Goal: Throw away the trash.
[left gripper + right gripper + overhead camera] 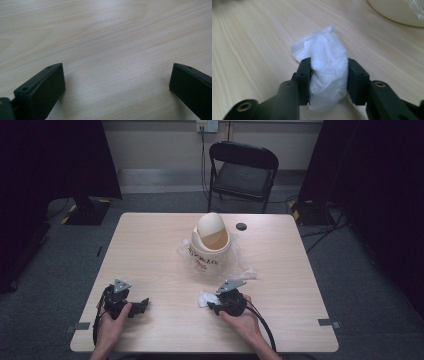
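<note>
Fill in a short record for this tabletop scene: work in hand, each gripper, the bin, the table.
work in hand: picking up a crumpled white tissue
right gripper: jaws pressed on the tissue from both sides
left gripper: jaws wide apart, nothing between them
bin: cream, domed swing lid, standing on clear plastic wrap beyond the tissue
table: light wood

tissue point(327, 67) white | bin point(212, 239) cream | table point(150, 255) pale wood grain | jaws black

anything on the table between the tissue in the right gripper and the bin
Nothing solid. Only the clear plastic bag spread under the bin lies between it and the tissue, which the right gripper pinches.
</note>
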{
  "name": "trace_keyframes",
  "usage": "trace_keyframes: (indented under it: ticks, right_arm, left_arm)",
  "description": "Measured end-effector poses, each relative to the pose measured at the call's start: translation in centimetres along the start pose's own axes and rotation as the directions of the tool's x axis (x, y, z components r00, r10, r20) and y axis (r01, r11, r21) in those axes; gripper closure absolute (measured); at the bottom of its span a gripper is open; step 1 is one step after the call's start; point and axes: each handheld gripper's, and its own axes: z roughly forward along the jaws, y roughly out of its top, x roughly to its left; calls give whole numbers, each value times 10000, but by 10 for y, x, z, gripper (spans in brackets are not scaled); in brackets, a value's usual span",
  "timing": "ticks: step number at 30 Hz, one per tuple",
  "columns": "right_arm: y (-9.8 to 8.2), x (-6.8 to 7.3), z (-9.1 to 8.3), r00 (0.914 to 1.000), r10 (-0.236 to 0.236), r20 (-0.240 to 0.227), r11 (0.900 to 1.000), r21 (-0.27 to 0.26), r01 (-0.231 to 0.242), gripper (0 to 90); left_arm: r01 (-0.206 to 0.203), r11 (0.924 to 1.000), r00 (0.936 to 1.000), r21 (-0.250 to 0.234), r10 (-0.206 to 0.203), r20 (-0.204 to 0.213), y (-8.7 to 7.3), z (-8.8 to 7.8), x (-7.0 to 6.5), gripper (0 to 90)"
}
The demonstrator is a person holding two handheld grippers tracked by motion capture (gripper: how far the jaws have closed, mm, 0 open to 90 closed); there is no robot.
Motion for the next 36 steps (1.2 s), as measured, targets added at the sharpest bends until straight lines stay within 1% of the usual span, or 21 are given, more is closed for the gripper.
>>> trace_keyframes:
  ticks: [3,4,9,14,15,16,20,26,32,33,36]
  right_arm:
    - [0,0,0,10000,53,62,10000,-61,-52,690]
    - [1,-1,0,9999,97,30,9999,-99,-96,728]
    - [4,-4,-1,9995,292,-87,9994,-204,-293,756]
    - [6,-4,-4,9995,311,-57,9993,-216,-312,758]
    - [8,-4,-7,9996,297,-34,9990,-324,-298,759]
    - [8,-4,-7,9996,297,-34,9990,-324,-298,759]
    - [10,-5,-12,9991,432,-49,9978,-508,-434,760]
    - [12,-10,-16,9977,669,-82,9963,-531,-672,765]
    - [16,-12,-24,9978,658,-86,9950,-752,-663,767]
    - [18,-13,-28,9958,887,-220,9919,-898,-903,766]
    - [21,-14,-32,9962,855,-186,9907,-1044,-870,767]
  left_arm:
    - [-3,10000,10000,4,3,6,0,0,0,0]
    - [2,10000,10000,2,-2,0,0,0,0,0]
    - [-2,10000,10000,3,2,7,0,0,0,0]
    - [-13,10000,10000,13,13,30,0,0,0,0]
    - [-4,10000,10000,11,4,40,0,0,0,0]
    - [-1,10000,10000,6,1,40,0,0,0,0]
    - [-5,10000,10000,3,5,41,0,0,0,0]
    - [-9,10000,10000,4,9,38,0,0,0,0]
    - [-10,10000,10000,13,10,38,0,0,0,0]
    - [-7,10000,10000,5,6,41,0,0,0,0]
    - [-12,10000,10000,14,12,40,0,0,0,0]
